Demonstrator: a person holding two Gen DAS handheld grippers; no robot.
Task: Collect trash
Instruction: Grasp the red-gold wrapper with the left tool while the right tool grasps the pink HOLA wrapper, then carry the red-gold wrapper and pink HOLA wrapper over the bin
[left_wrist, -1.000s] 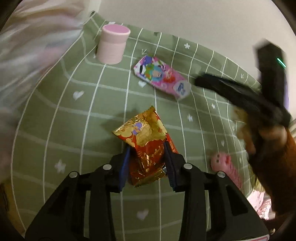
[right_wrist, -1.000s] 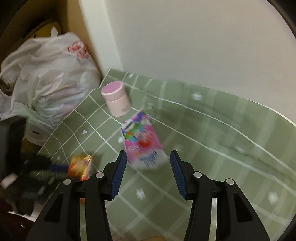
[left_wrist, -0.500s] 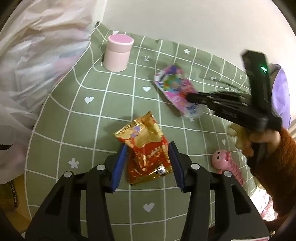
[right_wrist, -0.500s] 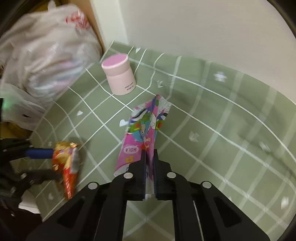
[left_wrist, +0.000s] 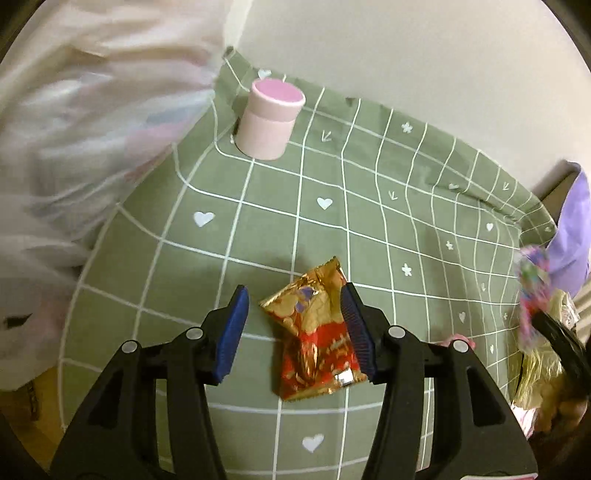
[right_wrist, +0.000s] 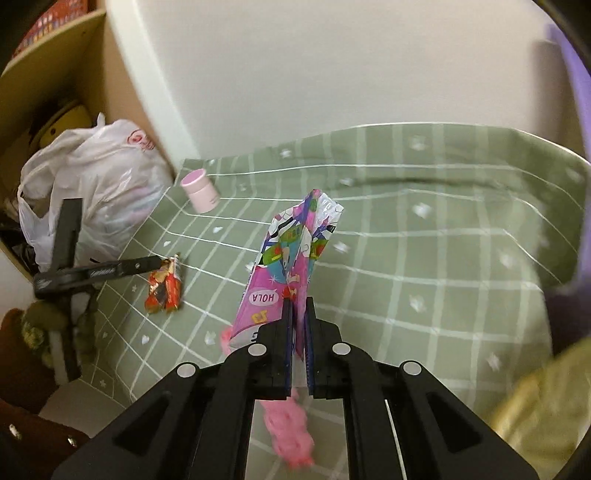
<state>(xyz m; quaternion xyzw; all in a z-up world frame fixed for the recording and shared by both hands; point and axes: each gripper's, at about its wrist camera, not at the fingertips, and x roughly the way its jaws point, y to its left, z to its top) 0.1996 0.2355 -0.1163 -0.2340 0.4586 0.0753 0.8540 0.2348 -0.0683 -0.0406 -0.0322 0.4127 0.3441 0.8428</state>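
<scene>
A red and gold snack wrapper (left_wrist: 314, 332) lies on the green checked cloth (left_wrist: 369, 192). My left gripper (left_wrist: 293, 295) straddles it with its jaws opening. The left pad stands clear of the wrapper and the right pad is at its edge. The right wrist view shows the same wrapper (right_wrist: 164, 286) at the tip of the left gripper (right_wrist: 157, 263). My right gripper (right_wrist: 297, 301) is shut on a pink cartoon-printed wrapper (right_wrist: 291, 251), held up above the cloth. In the left wrist view that pink wrapper (left_wrist: 532, 288) hangs blurred at the far right.
A pink round box (left_wrist: 271, 118) stands at the cloth's far corner beside a white plastic bag (right_wrist: 96, 184). A pink pig toy (right_wrist: 288, 424) lies under my right gripper. A purple item (left_wrist: 572, 236) and a wooden shelf (right_wrist: 55, 74) flank the cloth.
My right gripper shut on the pink wrapper, lifted it off the cloth and carried it right. My left gripper's jaws spread wider around the red and gold wrapper.
</scene>
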